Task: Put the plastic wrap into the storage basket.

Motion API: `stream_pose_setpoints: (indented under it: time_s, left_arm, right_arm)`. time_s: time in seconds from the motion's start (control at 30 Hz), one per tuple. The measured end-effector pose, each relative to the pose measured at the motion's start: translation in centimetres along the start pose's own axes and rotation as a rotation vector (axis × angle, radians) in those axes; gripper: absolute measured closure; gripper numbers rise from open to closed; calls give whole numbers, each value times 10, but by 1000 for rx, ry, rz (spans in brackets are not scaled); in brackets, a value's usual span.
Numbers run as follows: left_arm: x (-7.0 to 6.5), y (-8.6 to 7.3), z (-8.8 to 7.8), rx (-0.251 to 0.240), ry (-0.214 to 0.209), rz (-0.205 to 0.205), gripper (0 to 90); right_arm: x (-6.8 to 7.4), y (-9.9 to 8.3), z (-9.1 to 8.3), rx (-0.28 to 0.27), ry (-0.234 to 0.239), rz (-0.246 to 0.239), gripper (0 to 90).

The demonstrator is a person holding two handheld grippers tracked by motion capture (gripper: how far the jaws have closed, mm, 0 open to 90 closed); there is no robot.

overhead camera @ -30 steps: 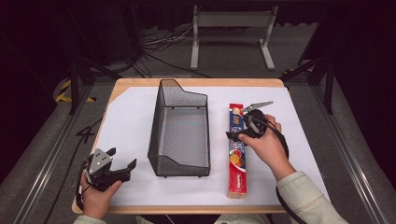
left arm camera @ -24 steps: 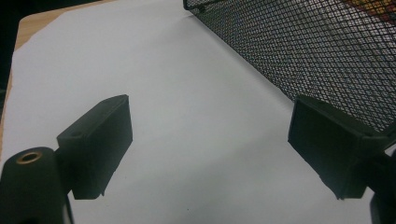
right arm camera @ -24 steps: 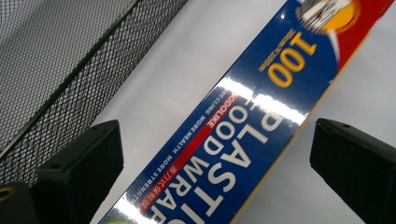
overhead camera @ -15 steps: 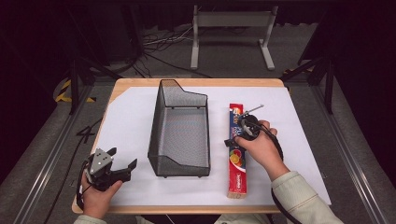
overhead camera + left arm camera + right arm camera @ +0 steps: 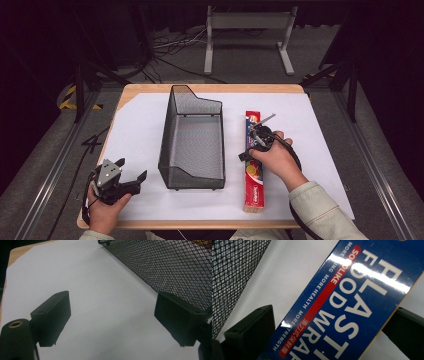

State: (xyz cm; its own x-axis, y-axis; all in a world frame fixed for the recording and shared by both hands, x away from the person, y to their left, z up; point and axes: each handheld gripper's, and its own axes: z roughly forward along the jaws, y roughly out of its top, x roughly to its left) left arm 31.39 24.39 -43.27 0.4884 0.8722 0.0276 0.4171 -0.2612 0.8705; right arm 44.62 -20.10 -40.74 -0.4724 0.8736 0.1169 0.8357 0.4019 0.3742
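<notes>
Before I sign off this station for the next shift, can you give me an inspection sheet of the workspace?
Surface: wooden table covered by a white sheet.
Job's things: blue plastic wrap box lying flat, beside a black mesh basket, apart from it.
Clutter: nothing seen.
Grippers: right gripper open, one jaw on each side of the box, its jaws have just been opening, pads not pressing; left gripper open over bare sheet beside the basket.
Cables: black cable looping from the right gripper; more cables on the floor behind.
Surroundings: grey metal stand behind the table, dark floor.
</notes>
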Motion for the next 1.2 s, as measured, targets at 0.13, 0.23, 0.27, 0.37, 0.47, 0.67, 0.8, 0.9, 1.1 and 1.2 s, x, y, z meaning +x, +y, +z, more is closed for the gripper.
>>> stream_pose_setpoints:
  time_s: [0.13, 0.23, 0.27, 0.37, 0.47, 0.67, 0.8, 0.9, 1.1, 1.2]
  left_arm:
    - [0, 0, 0, 0, 2, 2, 144]
    - [0, 0, -1, 0, 2, -2, 145]
    - [0, 0, -1, 0, 2, -2, 145]
    - [1, 0, -1, -2, 3, 0, 144]
    - [1, -1, 0, 0, 2, -2, 144]
    - [1, -1, 0, 0, 2, -2, 145]
    - [1, -1, 0, 1, 3, -2, 145]
    - [1, -1, 0, -1, 3, -2, 145]
    - [1, -1, 0, -1, 5, -1, 144]
    - [1, 0, 0, -2, 4, -2, 145]
  right_arm:
    - [0, 2, 2, 25, 0, 10, 7]
    - [2, 2, 5, 26, -20, 24, 17]
    - [3, 2, 6, 29, -30, 30, 22]
    - [5, 1, 9, 40, -41, 65, 45]
    - [6, 0, 9, 42, -51, 97, 77]
    - [12, -1, 7, 42, -97, 152, 148]
    - [14, -2, 6, 53, -107, 239, 197]
    - [16, -2, 5, 52, -131, 258, 225]
    - [18, -2, 3, 46, -150, 288, 277]
    - [19, -3, -2, 44, -151, 322, 318]
